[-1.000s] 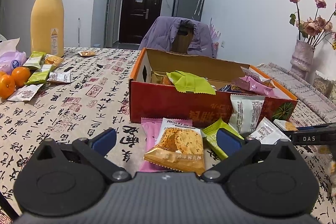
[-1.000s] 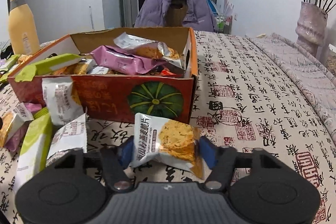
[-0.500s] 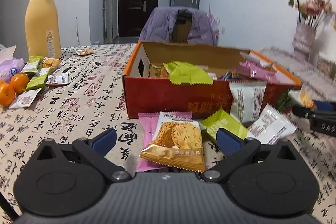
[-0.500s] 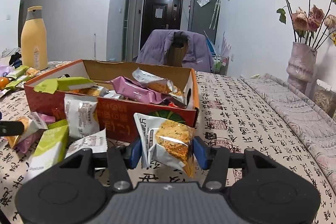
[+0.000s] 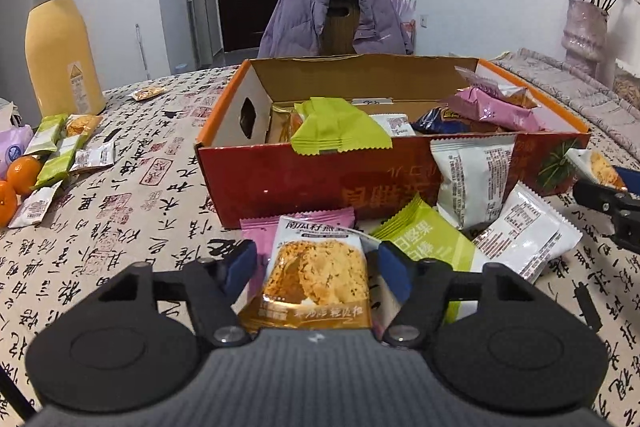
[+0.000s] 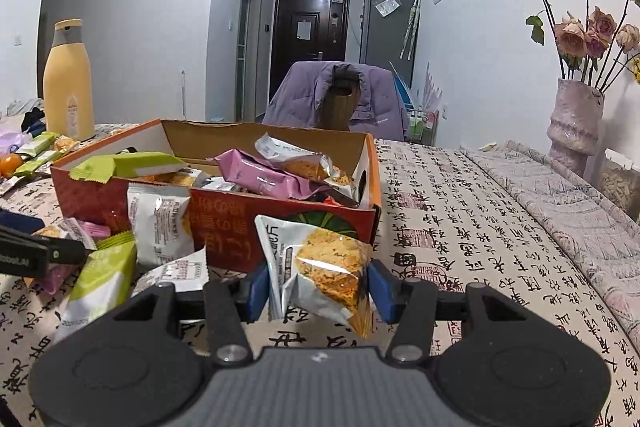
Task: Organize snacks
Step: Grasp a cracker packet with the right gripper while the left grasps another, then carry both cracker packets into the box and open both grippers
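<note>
L gripper point(image 5: 316, 263): jaws have just been closing around a cracker pack w/ gold bottom band point(image 5: 316, 279) that lies on a pink pack point(image 5: 256, 231) on the table; blue pads sit just beside its edges, a slight gap shows each side, so not yet clenched. R gripper point(image 6: 318, 285): clamped on a silver cracker pack point(image 6: 320, 263), lifted clear of the calligraphy-print cloth point(image 6: 480, 227). Just beyond: a green pack point(image 5: 432, 243) and 2 white packs point(image 5: 472, 183) lean at the front wall of the red-orange box point(image 5: 280, 183). Inside the box: green, pink, blue packs piled. Far L: 2 oranges point(image 5: 24, 167), more small packs, yellow bottle point(image 5: 60, 43). Behind: chair w/ purple jacket point(image 5: 336, 19); vase of dried roses point(image 6: 576, 123) at R.
</note>
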### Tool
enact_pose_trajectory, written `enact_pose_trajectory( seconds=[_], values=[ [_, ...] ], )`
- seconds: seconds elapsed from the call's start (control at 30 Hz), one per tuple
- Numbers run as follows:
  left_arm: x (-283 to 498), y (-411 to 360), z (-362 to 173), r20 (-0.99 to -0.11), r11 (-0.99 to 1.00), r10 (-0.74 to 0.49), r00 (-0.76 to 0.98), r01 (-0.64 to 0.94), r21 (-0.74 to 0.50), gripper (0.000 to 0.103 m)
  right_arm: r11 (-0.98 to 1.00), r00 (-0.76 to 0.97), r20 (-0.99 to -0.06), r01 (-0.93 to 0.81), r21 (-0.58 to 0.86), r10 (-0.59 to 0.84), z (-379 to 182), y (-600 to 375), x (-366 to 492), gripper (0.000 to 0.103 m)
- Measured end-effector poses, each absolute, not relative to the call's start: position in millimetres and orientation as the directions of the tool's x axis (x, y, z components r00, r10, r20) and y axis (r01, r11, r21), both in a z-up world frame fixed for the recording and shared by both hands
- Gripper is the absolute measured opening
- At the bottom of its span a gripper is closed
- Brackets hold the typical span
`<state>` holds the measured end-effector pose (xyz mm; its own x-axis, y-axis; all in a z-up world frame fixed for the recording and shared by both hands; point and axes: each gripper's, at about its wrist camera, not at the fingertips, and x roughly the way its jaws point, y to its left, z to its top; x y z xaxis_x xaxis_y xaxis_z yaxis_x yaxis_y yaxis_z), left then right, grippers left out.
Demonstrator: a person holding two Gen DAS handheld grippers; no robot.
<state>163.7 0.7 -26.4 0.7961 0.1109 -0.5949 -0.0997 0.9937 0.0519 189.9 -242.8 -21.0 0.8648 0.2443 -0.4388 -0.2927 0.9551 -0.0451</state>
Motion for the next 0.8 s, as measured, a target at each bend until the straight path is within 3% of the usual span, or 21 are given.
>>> enact_pose_trajectory(
  seconds=[0.23, 0.33, 0.8],
  values=[
    [156, 6, -26, -0.579, 0.994, 0.101, 0.809, -0.108, 0.023, 0.050, 0.955, 0.868, -0.431, -0.294, -0.045, 0.246, -21, -243, 189, 0.051],
    [152, 5, -25, -0.569, 0.994, 0.099, 0.816, -0.103, 0.025, 0.046, 0.955, 0.870, -0.427, -0.294, -0.047, 0.247, -20, -243, 188, 0.051],
    [127, 5, -5, -0.486, 0.995, 0.088, 0.870, -0.099, 0.002, 0.043, 0.956, 0.886, -0.390, -0.290, -0.048, 0.250, -17, -245, 180, 0.051]
  ],
)
